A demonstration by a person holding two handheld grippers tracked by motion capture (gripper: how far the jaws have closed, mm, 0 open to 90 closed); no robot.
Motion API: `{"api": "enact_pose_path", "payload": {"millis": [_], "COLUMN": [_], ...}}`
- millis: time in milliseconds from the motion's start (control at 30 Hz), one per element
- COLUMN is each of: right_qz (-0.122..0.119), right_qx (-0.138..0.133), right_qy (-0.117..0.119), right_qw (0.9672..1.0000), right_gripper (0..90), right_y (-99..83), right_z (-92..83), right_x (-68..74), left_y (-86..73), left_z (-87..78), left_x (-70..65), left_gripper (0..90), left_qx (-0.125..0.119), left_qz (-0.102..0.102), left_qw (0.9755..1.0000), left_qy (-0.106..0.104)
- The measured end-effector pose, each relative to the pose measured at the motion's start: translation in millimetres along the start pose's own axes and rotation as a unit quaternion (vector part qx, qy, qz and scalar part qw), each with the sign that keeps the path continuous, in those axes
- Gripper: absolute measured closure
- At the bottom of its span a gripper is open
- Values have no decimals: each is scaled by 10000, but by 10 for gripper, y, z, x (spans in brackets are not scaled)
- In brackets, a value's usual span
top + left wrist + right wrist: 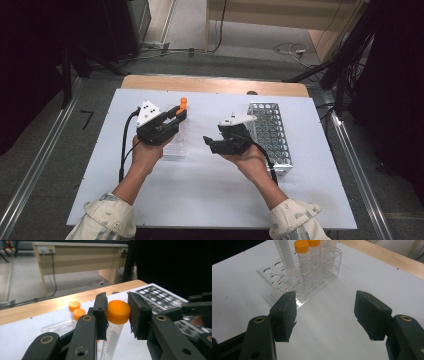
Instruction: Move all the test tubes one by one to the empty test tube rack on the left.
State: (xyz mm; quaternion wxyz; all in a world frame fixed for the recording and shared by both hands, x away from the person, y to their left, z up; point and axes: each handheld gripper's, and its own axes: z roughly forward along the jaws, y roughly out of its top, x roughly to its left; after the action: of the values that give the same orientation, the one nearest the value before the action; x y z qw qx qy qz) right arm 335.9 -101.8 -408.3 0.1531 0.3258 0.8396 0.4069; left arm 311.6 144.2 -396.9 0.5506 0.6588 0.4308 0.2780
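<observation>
My left gripper (118, 302) is shut on the orange cap of a clear graduated tube (117, 312), whose body hangs down between the jaws. In the high view this gripper (180, 115) hovers over the far end of a clear plastic tube rack (175, 146). Two more orange-capped tubes (302, 255) stand in that rack (277, 275), and beside them a taller tube (285, 257) runs out of the top of the picture. My right gripper (325, 305) is open with nothing between its pads. It sits right of the rack (209, 143), pointing left toward it.
A metal mesh rack (272, 135) with many empty holes stands on the white tabletop (210, 190) behind the right hand. A wooden strip (215, 85) borders the table's far side. Cables trail from both grippers toward the person.
</observation>
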Motion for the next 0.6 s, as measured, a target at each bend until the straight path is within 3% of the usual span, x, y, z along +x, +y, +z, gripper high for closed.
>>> {"api": "enact_pose_path", "payload": {"millis": [167,600], "right_qz": [-5,-4], "right_qx": [13,-11], "right_qy": [-1,10], "right_qw": [10000,10000], "right_gripper": [330,332], "right_y": [-4,-5], "right_z": [2,-11], "right_x": [0,1], "left_y": [-80,-357], "left_z": [35,173], "left_x": [76,7], "left_gripper": [695,692], "left_qx": [20,204], "left_qz": [-247,-206], "left_qw": [9997,9992], "left_qy": [62,288]}}
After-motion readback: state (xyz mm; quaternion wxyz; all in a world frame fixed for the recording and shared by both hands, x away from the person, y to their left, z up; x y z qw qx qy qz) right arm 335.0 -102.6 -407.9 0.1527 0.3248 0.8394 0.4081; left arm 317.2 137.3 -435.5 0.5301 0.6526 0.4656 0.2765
